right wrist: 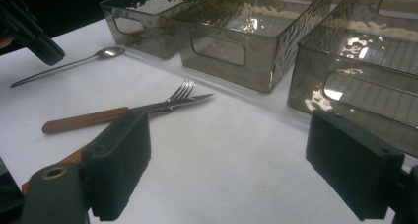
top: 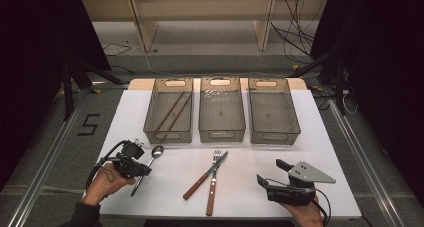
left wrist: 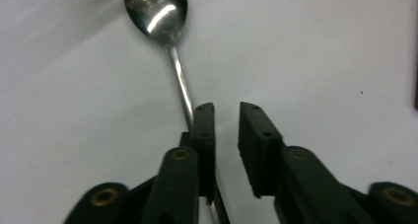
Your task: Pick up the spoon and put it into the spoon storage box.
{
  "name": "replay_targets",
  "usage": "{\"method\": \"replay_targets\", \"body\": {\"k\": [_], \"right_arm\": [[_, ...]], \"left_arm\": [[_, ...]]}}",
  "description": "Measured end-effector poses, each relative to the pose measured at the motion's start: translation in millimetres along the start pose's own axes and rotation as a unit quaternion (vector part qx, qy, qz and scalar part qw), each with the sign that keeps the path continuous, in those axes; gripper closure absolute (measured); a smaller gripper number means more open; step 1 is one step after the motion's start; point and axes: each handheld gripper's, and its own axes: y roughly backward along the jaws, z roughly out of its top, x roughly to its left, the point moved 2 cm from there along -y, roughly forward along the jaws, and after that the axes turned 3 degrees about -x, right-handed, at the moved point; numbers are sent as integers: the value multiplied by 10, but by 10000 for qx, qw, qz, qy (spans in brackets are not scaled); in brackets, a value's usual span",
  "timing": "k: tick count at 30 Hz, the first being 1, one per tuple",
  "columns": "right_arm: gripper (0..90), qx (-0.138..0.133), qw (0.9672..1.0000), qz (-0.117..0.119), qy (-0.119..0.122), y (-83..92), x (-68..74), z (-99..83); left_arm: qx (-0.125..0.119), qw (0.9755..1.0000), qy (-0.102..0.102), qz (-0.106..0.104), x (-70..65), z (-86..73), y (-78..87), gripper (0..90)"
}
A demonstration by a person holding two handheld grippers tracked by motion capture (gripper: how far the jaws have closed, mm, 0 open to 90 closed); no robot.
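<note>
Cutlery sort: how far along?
Done: chopsticks lie in the left bin. In hand: the left gripper is at the spoon, jaws slightly apart, handle beside one pad, not clamped. Left: spoon, fork and knife, crossed on the table; right gripper open, idle.

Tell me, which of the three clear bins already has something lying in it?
The left bin: two brown chopsticks lie slanted across its floor. The middle bin and the right bin hold nothing.
</note>
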Motion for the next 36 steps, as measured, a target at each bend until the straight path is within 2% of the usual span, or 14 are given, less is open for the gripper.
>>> {"method": "replay_targets", "body": {"k": [5, 9, 12, 18, 23, 26, 36], "right_arm": [[179, 5, 10000, 4, 2, -2, 4, 1], [179, 7, 10000, 5, 4, -3, 5, 1], [179, 11, 10000, 6, 6, -4, 4, 0], [179, 7, 10000, 6, -3, -6, 5, 1], [180, 5, 10000, 8, 3, -3, 4, 1], [180, 6, 10000, 8, 5, -3, 3, 0], [181, 8, 10000, 0, 8, -4, 6, 1]], "left_arm": [[-66, 9991, 360, 211, 56, 51, 40, 430], [141, 9977, 604, 256, 95, 58, 14, 314], [282, 9968, 679, 304, 111, 51, -27, 284], [591, 9954, 704, 279, 111, 27, -136, 297], [719, 9947, 692, 255, 114, 6, -187, 394], [750, 9948, 645, 222, 114, -3, -204, 458], [773, 9952, 488, 335, 98, -2, -203, 607]]}}
